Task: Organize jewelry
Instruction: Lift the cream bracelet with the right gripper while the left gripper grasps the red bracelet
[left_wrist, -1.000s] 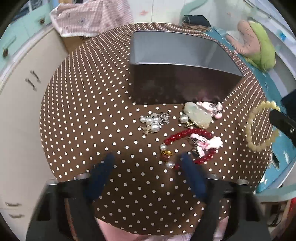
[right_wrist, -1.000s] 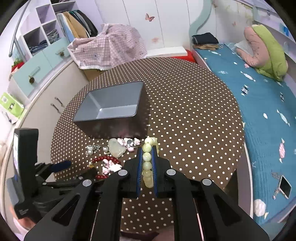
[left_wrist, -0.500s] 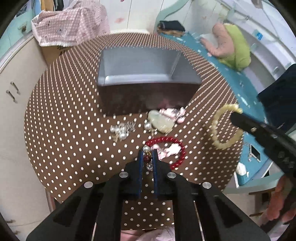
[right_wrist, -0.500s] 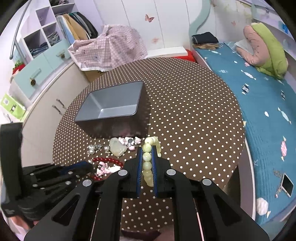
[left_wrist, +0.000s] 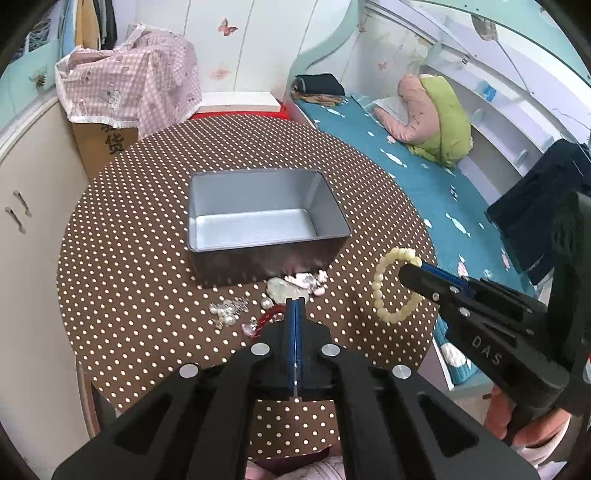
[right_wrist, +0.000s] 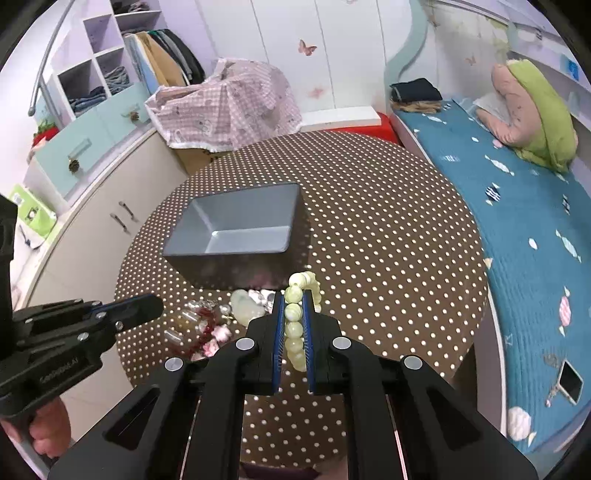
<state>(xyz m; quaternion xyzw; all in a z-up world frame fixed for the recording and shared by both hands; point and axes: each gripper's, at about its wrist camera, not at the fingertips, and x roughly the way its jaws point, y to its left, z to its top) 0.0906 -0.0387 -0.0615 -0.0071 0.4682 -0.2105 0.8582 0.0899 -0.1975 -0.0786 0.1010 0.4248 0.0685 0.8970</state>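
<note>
A grey metal box (left_wrist: 258, 225) stands open on the round dotted table (left_wrist: 147, 206); it also shows in the right wrist view (right_wrist: 236, 229). My right gripper (right_wrist: 294, 314) is shut on a pale yellow bead bracelet (right_wrist: 295, 321), held above the table right of the box; the bracelet hangs in the left wrist view (left_wrist: 391, 288). My left gripper (left_wrist: 294, 306) is shut and lifted above the table, with the red bead bracelet (left_wrist: 267, 316) hanging from its tips. A jade pendant (left_wrist: 282, 288), pink charms (left_wrist: 310, 280) and pearl earrings (left_wrist: 225, 312) lie in front of the box.
A bed with a blue sheet (right_wrist: 517, 206) and a pink-green pillow (right_wrist: 532, 110) lies right of the table. Cream cabinets (right_wrist: 110, 221) stand left. A checked cloth covers a cardboard box (left_wrist: 129, 85) behind the table. A phone (right_wrist: 569, 380) lies on the bed.
My left gripper closed on the red bracelet and rose well above the table, lifting it. The right gripper held the yellow bracelet nearly still.
</note>
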